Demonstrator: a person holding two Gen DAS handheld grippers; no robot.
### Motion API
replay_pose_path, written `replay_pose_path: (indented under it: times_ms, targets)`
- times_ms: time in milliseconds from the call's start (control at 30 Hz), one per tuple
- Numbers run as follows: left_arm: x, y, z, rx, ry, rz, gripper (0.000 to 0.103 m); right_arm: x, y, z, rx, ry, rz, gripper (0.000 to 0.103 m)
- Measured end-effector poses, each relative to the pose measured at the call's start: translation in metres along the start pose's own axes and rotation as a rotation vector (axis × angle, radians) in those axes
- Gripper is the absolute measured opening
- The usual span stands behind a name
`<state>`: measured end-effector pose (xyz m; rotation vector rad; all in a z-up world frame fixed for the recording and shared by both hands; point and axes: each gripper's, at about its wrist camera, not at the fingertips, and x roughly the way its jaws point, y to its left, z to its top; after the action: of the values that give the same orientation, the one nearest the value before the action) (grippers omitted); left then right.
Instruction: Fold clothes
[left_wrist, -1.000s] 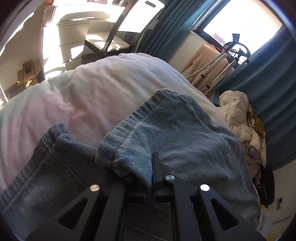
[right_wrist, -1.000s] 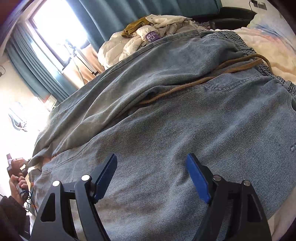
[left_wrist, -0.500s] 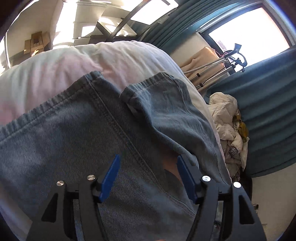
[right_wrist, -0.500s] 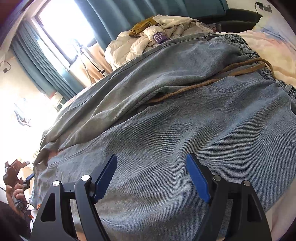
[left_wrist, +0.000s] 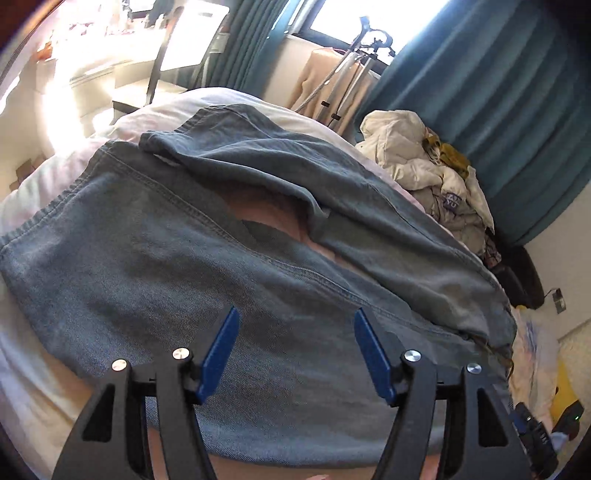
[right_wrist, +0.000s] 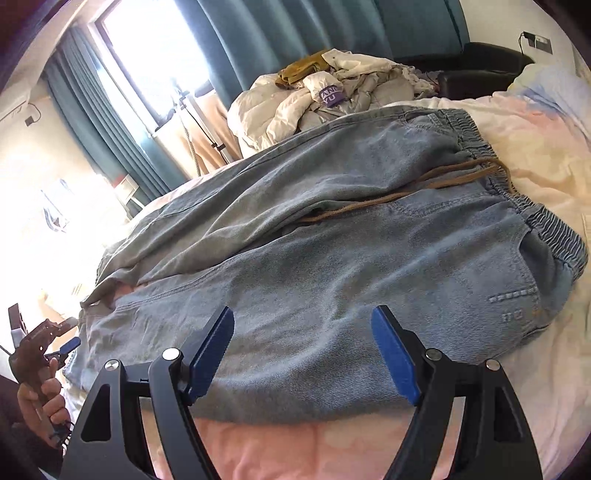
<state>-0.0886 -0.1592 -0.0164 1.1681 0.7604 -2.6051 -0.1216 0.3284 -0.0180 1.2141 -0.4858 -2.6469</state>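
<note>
A pair of light blue jeans (right_wrist: 332, 266) lies spread on a pale pink bed cover (right_wrist: 535, 155), its two legs side by side with a pink gap between them (left_wrist: 266, 218). A brown drawstring (right_wrist: 424, 184) trails from the elastic waistband (right_wrist: 554, 221) at the right. My left gripper (left_wrist: 295, 343) hovers open above the nearer leg (left_wrist: 166, 258), with nothing between its blue pads. My right gripper (right_wrist: 303, 347) stands open over the thigh part, near the front edge of the jeans. The left gripper (right_wrist: 68, 343) also shows at the far left of the right wrist view, held by a hand (right_wrist: 40, 402).
A heap of white and mustard clothes (left_wrist: 436, 173) lies at the far side of the bed, against teal curtains (left_wrist: 498, 92). A metal stand (left_wrist: 351, 74) and a chair (left_wrist: 159, 74) are by the window. A black seat (right_wrist: 476, 70) stands beyond the bed's head end.
My left gripper let go of the jeans hem, opened wide and drew back along the leg, which now lies flat. The right gripper rose slightly and stayed open.
</note>
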Motion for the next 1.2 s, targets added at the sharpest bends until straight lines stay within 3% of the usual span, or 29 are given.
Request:
replay_pose_path:
  times_ms: [200, 400, 533, 700, 767, 867, 1000, 1100, 1200]
  targets:
    - [-0.010, -0.032, -0.034, 0.123, 0.006, -0.029, 0.066, -0.046, -0.044, -0.001, 0.102, -0.087, -0.045, 0.078]
    - [-0.013, -0.057, -0.056, 0.226, 0.009, -0.051, 0.067, -0.056, -0.150, -0.007, 0.491, -0.146, -0.074, 0.078]
    - [-0.006, -0.064, -0.057, 0.248, 0.017, -0.072, 0.066, -0.043, -0.204, -0.014, 0.653, -0.167, -0.150, 0.078]
    - [0.002, -0.069, -0.055, 0.244, 0.035, -0.119, 0.066, -0.010, -0.233, -0.018, 0.732, -0.157, -0.110, 0.078]
    - [0.007, -0.071, -0.055, 0.245, 0.042, -0.124, 0.066, 0.002, -0.237, -0.017, 0.741, -0.138, -0.156, 0.078]
    - [0.013, -0.071, -0.055, 0.240, 0.059, -0.135, 0.066, 0.006, -0.248, -0.019, 0.790, -0.185, -0.239, 0.078]
    - [0.021, -0.071, -0.056, 0.237, 0.074, -0.140, 0.066, 0.030, -0.256, -0.018, 0.795, -0.160, -0.105, 0.078]
    - [0.026, -0.071, -0.056, 0.229, 0.076, -0.149, 0.067, 0.028, -0.244, -0.011, 0.759, -0.231, -0.050, 0.077]
    - [0.025, -0.072, -0.056, 0.231, 0.061, -0.146, 0.066, 0.015, -0.224, 0.003, 0.699, -0.333, 0.028, 0.068]
